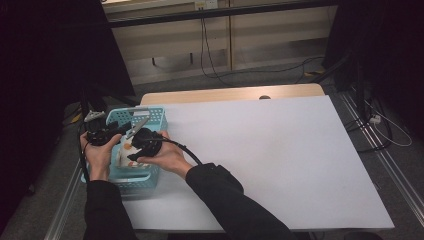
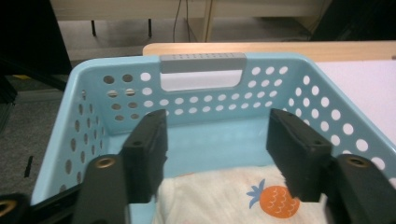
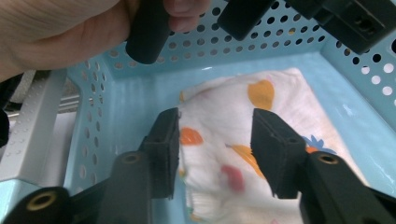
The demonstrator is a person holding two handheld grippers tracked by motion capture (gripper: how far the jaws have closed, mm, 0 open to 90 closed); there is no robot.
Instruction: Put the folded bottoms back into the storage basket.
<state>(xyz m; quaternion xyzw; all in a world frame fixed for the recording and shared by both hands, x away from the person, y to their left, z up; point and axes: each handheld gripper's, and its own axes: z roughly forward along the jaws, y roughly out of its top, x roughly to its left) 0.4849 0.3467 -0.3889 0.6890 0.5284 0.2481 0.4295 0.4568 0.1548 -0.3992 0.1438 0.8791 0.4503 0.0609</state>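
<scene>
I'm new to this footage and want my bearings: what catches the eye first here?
A light blue perforated basket sits at the left edge of the white table, with a folded white cloth printed with orange fruit lying inside. Both hands hover over it: the left gripper and right gripper are open above the cloth.

One basket (image 1: 150,116), one printed cloth (image 3: 243,154), two grippers.

Wooden table (image 1: 230,93) was covered almost fully by a white sheet (image 1: 280,155), bare wood strip left along the far edge. Light blue perforated basket (image 1: 152,116) sat at the sheet's near left corner.
</scene>
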